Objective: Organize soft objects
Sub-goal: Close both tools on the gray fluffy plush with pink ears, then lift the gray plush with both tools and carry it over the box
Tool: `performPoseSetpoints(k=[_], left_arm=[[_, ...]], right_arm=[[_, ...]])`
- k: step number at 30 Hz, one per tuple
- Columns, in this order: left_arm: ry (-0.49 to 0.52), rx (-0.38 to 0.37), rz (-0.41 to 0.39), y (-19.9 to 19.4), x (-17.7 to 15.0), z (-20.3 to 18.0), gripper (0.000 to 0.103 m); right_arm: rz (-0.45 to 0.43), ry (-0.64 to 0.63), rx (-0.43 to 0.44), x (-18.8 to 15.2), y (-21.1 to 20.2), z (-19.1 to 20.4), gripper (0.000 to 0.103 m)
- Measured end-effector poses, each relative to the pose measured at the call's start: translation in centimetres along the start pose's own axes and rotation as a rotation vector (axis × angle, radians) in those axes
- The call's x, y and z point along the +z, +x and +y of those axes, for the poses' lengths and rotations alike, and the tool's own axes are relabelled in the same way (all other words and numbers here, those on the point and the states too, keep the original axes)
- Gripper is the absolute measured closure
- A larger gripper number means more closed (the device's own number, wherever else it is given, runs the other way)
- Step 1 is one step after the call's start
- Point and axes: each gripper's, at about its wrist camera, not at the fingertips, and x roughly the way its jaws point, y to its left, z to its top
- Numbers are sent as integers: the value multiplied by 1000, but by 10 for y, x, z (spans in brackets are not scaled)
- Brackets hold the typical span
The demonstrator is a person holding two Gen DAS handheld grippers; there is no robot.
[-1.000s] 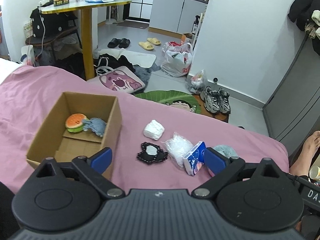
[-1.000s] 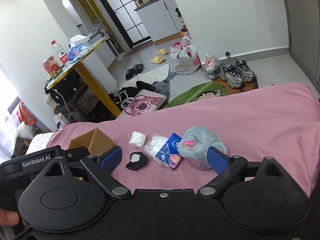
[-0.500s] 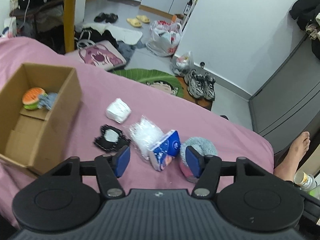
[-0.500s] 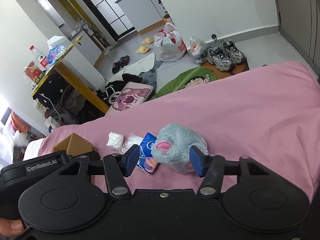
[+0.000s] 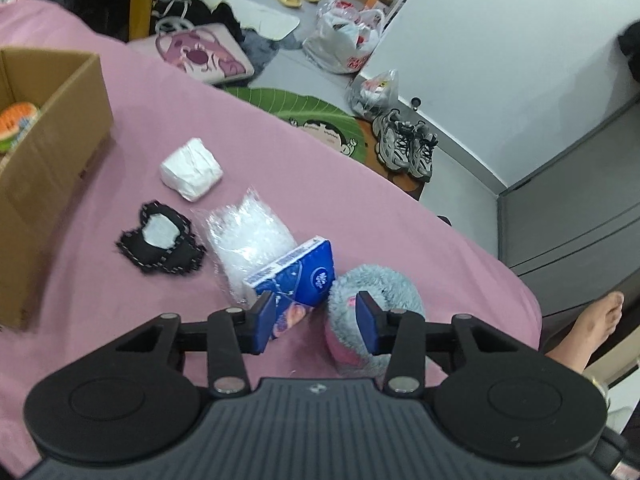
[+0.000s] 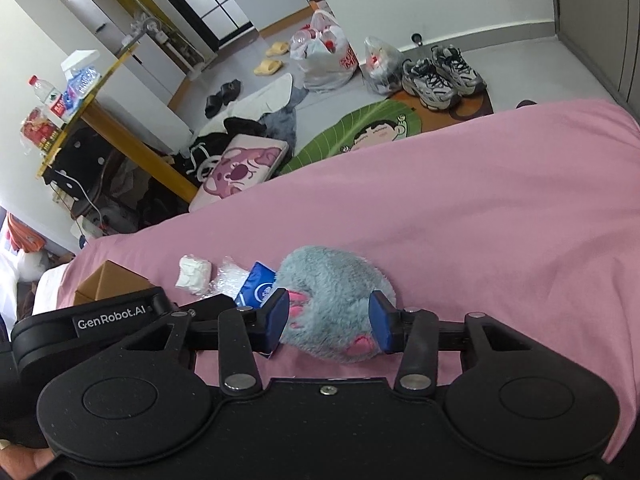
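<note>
On the pink bedsheet (image 5: 360,208) lie a white folded wad (image 5: 192,170), a black felt patch (image 5: 158,240), a clear crinkly bag (image 5: 248,236), a blue tissue pack (image 5: 296,276) and a grey plush toy (image 5: 380,288). My left gripper (image 5: 316,320) is open. Its left pad touches the tissue pack's near corner, and its right pad is in front of the plush. In the right wrist view, my right gripper (image 6: 328,322) has both pads pressed into the sides of the plush toy (image 6: 332,280), which rests on the sheet. The tissue pack (image 6: 258,288) lies just left of it.
A cardboard box (image 5: 60,128) holding an orange toy (image 5: 18,120) stands at the left. The bed edge drops to a floor with shoes (image 5: 408,148), bags and a green rug (image 5: 304,108). A person's bare foot (image 5: 592,320) is at the right. The left gripper body (image 6: 112,316) sits beside the right gripper.
Both grippers moved forward and down to the tissue pack and the plush, and both narrowed their fingers. The right pads now press on the plush. The box slid to the left of the view.
</note>
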Motion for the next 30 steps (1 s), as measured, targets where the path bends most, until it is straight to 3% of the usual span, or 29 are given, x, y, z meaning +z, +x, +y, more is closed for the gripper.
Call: performPoseSetpoints(k=[14, 17, 21, 30], left_arm=[[-235, -32, 129, 51, -6, 3, 70], [-264, -52, 132, 55, -8, 4, 85], [-255, -45, 117, 49, -6, 2, 91], [-176, -72, 58, 13, -1, 8, 92]], right_arm=[[72, 53, 13, 8, 33, -21, 66], [70, 69, 21, 7, 33, -21, 75], [36, 95, 31, 2, 23, -16, 84], [-38, 111, 79, -11, -3, 0, 85]])
